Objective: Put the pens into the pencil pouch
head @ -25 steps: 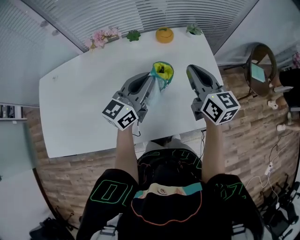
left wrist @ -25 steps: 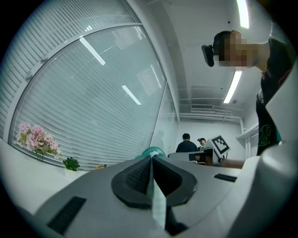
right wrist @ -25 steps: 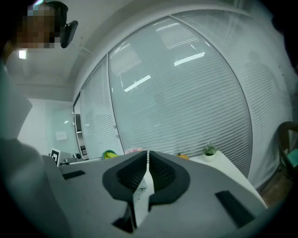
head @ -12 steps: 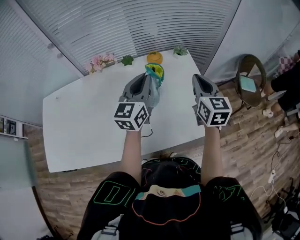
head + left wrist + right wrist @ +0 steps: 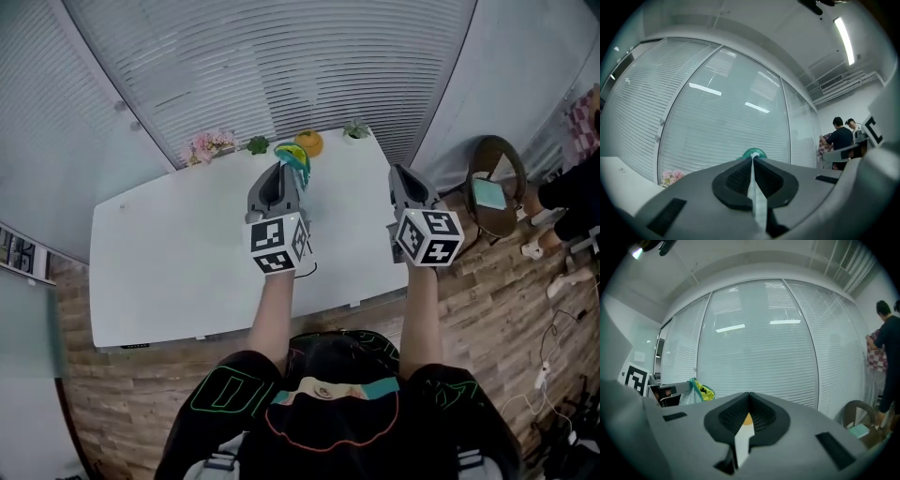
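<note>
Pencil pouch (image 5: 293, 157) of pale fabric, teal zip, yellow lining: upper centre of head view, above white table (image 5: 159, 234), pinched in clamped left gripper (image 5: 284, 173). Right gripper (image 5: 400, 174): jaws together, empty. Pens: none visible. Risk: thin fabric slipping free, open mouth spilling contents.

Two hand-held grippers: the left hand-held gripper (image 5: 283, 169) and the right hand-held gripper (image 5: 400, 172). One pencil pouch (image 5: 293, 156). One table (image 5: 169, 253), with four ornaments along its twelve o'clock edge: one pink flower bunch (image 5: 210, 144), one orange ornament (image 5: 308, 142) and two green plants (image 5: 258, 144) (image 5: 356, 129). One round chair (image 5: 492, 183) at three o'clock. Two people (image 5: 840, 138) stand beyond.
</note>
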Available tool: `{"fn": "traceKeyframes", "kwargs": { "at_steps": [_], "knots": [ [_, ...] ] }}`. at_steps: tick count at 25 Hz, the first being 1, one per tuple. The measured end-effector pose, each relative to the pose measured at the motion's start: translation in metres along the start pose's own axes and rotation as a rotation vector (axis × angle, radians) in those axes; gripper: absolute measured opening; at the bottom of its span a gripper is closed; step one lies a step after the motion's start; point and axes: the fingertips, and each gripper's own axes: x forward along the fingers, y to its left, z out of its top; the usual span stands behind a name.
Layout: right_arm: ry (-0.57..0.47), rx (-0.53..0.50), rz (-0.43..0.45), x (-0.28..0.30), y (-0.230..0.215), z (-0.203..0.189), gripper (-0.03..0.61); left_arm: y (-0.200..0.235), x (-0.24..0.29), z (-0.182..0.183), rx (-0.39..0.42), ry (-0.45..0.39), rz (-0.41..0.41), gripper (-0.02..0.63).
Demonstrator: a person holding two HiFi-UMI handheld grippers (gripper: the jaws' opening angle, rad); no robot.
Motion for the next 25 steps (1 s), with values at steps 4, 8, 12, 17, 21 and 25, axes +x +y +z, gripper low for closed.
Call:
{"fn": "traceKeyframes", "kwargs": {
  "at_steps": [4, 8, 12, 17, 21, 25],
  "knots": [
    [-0.015, 0.005, 0.031, -0.005, 0.005, 0.002, 0.002, -0.002, -0.007, 0.002, 0.002, -0.003, 0.008, 0.002],
    [-0.035, 0.015, 0.036, -0.011, 0.006, 0.008, 0.003, -0.008, -0.013, 0.005, 0.009, -0.004, -0.004, 0.002],
    [-0.046, 0.018, 0.044, -0.010, 0.012, 0.010, 0.003, -0.006, -0.016, 0.011, 0.009, -0.011, -0.011, 0.002],
    [-0.051, 0.004, 0.050, -0.016, 0.016, 0.014, 0.003, -0.007, -0.020, 0.017, 0.001, -0.023, -0.022, 0.002],
    [-0.052, -0.004, 0.042, -0.018, 0.014, 0.014, 0.003, -0.010, -0.018, 0.015, -0.005, -0.024, -0.033, 0.002],
    [-0.065, 0.001, 0.034, -0.020, 0.012, 0.017, 0.002, -0.012, -0.016, 0.013, 0.005, -0.016, -0.044, 0.002]
  ]
}}
